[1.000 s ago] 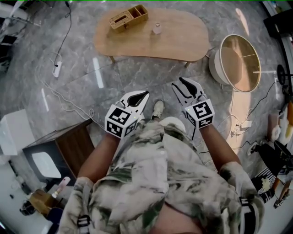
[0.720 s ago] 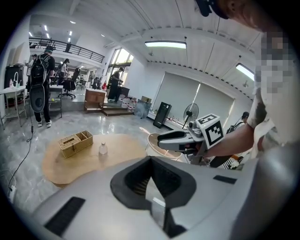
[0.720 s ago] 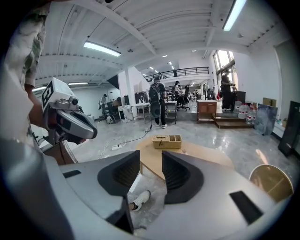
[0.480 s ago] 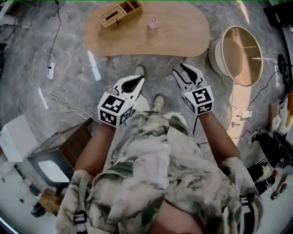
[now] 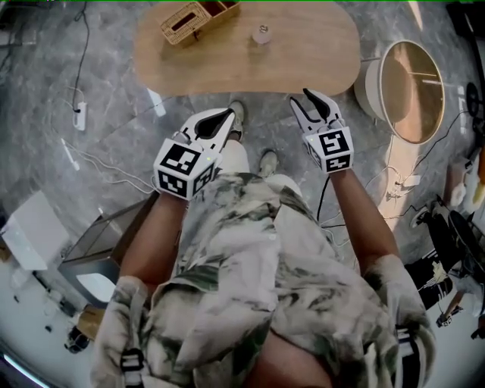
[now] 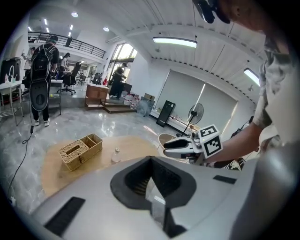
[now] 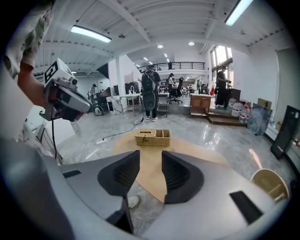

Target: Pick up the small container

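Observation:
The small container (image 5: 262,33), a clear little jar with a pale lid, stands on the low wooden table (image 5: 303,64) at the top of the head view. In the left gripper view the jar (image 6: 116,154) stands right of a wicker basket (image 6: 79,150). Both grippers are held over the floor, short of the table's near edge. My left gripper (image 5: 227,116) is shut with nothing in it, and its pads meet at the tip (image 6: 151,159). My right gripper (image 5: 317,102) is open, with only table and floor showing in the gap (image 7: 150,159). The jar is not visible in the right gripper view.
The wicker basket (image 5: 193,17) sits at the table's far left. A round white side table (image 5: 405,91) stands to the right. Cables and a power strip (image 5: 76,117) lie on the marble floor at left, near a dark cabinet (image 5: 106,242). People stand further back (image 7: 150,93).
The person has stepped toward the table, which now lies closer to both grippers. Both grippers have moved forward with it. The jaws stand as before.

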